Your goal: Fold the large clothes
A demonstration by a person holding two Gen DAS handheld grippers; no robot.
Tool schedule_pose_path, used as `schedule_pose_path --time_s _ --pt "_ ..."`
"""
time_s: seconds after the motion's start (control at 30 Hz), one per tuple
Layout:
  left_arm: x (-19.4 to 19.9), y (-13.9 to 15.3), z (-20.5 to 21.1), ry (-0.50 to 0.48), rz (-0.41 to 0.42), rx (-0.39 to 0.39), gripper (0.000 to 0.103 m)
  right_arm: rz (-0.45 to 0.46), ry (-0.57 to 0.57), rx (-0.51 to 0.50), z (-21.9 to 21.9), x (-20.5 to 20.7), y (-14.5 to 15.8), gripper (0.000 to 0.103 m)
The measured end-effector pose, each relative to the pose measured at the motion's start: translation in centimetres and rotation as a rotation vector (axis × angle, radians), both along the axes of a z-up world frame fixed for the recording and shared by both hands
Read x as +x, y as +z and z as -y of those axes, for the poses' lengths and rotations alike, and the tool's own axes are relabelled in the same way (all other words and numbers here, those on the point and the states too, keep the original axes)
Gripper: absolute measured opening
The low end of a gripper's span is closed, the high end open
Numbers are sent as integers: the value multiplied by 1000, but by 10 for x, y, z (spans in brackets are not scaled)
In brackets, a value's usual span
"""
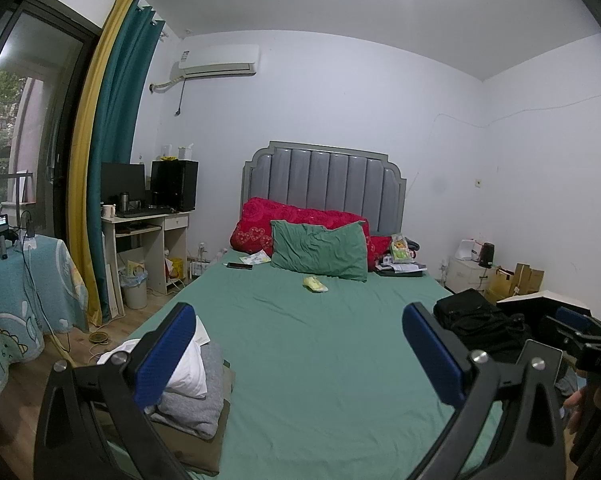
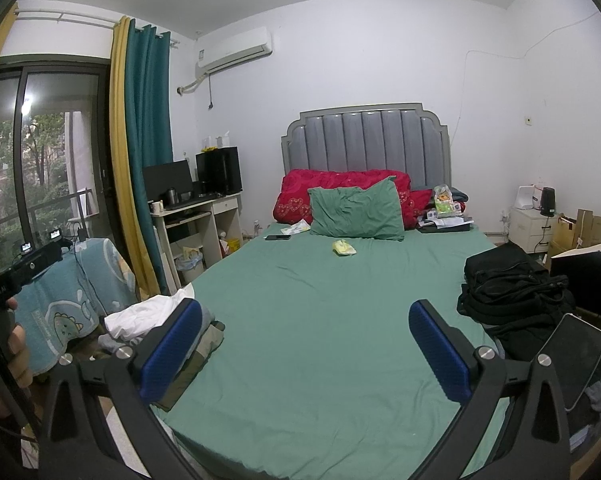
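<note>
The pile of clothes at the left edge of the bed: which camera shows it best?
The left wrist view: the pile of clothes lies close, its white, grey and olive layers distinct. In the right wrist view the pile is farther off and partly hidden behind a blue pad.

Plain white walls (image 2: 380,72) and a white ceiling enclose a small bedroom. A white wall-mounted air conditioner (image 1: 219,61) hangs high on the far wall, left of the grey padded headboard (image 1: 324,184) of a bed covered in a green sheet (image 2: 320,320). At the far left, a dark-framed glass balcony door (image 2: 52,152) shows trees and daylight outside, flanked by a yellow and teal curtain (image 1: 108,152). Beside the curtain stands a pale wooden computer desk (image 1: 148,240) carrying a black monitor (image 1: 122,184) and a black computer tower (image 1: 175,184). Light wooden flooring (image 1: 32,364) runs along the left. A white bedside cabinet (image 2: 530,226) sits in the far right corner, near brown cardboard boxes (image 2: 588,228).
</note>
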State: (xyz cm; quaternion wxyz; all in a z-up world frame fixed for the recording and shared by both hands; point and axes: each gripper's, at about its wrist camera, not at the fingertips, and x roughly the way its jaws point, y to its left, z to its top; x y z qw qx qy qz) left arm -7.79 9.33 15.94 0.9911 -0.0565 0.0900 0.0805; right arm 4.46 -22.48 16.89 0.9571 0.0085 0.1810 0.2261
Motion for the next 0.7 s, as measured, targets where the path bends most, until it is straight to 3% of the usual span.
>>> schedule_pose_path --time_s 0.7 --pt "0 0 1 -1 -8 -1 103 -5 6 -2 1 2 0 103"
